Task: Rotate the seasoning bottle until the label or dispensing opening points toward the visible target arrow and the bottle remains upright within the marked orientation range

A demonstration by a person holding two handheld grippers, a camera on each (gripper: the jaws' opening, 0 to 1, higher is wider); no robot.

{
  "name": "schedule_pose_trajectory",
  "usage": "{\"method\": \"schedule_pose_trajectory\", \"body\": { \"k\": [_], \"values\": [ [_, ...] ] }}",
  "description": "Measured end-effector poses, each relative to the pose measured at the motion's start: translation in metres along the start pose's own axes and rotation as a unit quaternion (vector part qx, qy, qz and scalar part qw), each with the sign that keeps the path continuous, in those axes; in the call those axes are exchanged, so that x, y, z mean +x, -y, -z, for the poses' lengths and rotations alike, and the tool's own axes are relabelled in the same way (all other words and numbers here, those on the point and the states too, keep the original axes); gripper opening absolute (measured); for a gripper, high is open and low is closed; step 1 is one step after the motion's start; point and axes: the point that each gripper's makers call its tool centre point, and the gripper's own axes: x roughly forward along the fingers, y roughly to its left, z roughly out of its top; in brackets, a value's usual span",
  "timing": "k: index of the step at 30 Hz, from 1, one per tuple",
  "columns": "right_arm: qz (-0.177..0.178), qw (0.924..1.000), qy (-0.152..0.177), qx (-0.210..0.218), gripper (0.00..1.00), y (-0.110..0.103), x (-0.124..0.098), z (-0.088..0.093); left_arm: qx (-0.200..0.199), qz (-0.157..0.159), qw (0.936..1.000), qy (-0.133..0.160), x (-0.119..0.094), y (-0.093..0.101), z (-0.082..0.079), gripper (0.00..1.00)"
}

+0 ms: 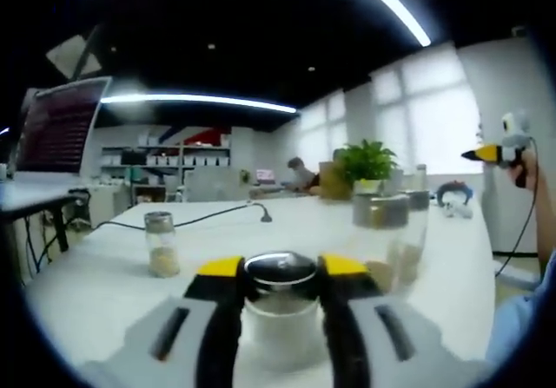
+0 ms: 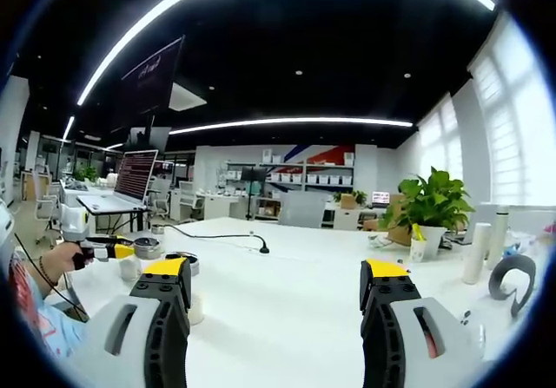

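In the left gripper view, the left gripper has its black jaws, tipped in yellow, closed against the two sides of the bottle, a clear round jar with a shiny domed metal cap and pale contents. The bottle stands upright on the smooth white table, close to the near edge. To the left, well apart, stands a second small jar, clear glass with a dull metal cap and tan granules in its lower half. To the right and a little behind is a larger clear jar with a grey lid, blurred. A thin black cable curves across the tabletop. Farther back sits a leafy green plant. At the right edge, the right gripper shows as a yellow tip held in a hand. In the right gripper view, the right gripper hangs above the table with its jaws wide apart and nothing between them. At the left of that view, a hand holds the left gripper at the bottle's metal cap.
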Motion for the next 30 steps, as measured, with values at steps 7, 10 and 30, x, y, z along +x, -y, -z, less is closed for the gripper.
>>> {"method": "schedule_pose_trajectory", "body": {
  "k": [7,10,30],
  "values": [
    [-0.006,1.0000,-0.005,-0.001,0.82,-0.0046,0.0035,0.0024,0.001,0.029,0.9996,-0.005,-0.0004,0.0001,0.0004,0.35],
    [-0.009,0.9999,-0.007,-0.001,0.82,-0.0062,0.0043,0.0036,0.006,0.034,0.9994,-0.006,0.0003,0.0009,0.0006,0.35],
    [-0.004,1.0000,-0.006,-0.003,0.82,-0.0005,0.0022,0.0024,0.001,0.115,0.9933,0.005,-0.0015,0.0051,-0.0002,0.35]
  ]
}}
